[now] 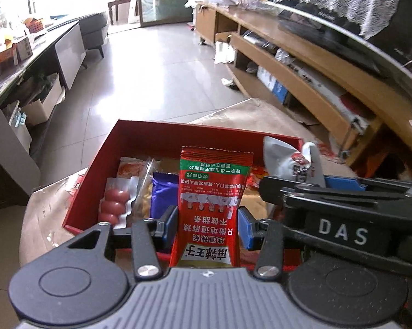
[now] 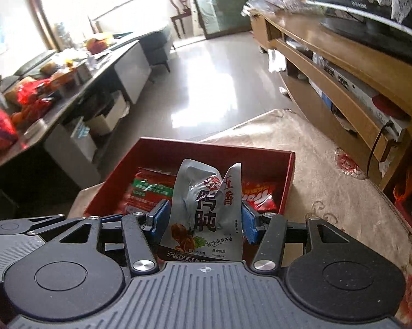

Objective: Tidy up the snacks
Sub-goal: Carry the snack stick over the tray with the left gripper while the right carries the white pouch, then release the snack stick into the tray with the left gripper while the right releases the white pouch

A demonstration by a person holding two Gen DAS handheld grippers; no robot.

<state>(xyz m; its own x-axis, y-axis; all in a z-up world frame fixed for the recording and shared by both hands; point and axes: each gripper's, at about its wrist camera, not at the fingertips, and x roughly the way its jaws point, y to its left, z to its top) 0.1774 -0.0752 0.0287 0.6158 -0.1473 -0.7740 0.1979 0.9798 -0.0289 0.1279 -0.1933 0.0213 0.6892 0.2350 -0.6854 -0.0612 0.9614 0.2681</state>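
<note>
1. Pale floor tiles and a long wooden TV cabinet (image 1: 302,63) fill the background of the left wrist view, with a patterned beige cloth (image 1: 41,205) nearest the camera. On that cloth sits the red box (image 1: 162,131), the landmark for everything else.
2. Left wrist view: the left gripper (image 1: 208,223) is clenched on a red snack packet (image 1: 212,200), its blue pads pressing the packet's lower sides so it stands upright. The packet hangs over the near edge of the red box, probably lined up for dropping in.
3. Already inside the red box lie a clear pack of red sausages (image 1: 115,205) at its left wall, a blue wrapper (image 1: 163,194) beside that, and orange packets behind.
4. To the right of the red box's near corner, the right gripper (image 1: 310,189) shows from the side with a grey pouch (image 1: 288,161) sticking up from it.
5. Right wrist view: the right gripper (image 2: 205,219) is clamped on the grey pouch (image 2: 203,208), which stands crumpled between the blue pads above the near side of the red box (image 2: 260,159).
6. Inside the box, a red-and-green packet (image 2: 145,189) lies left and a red packet (image 2: 258,194) right, leaving room in the middle.
7. Both snacks seem held high so they clear the box wall before release.
</note>
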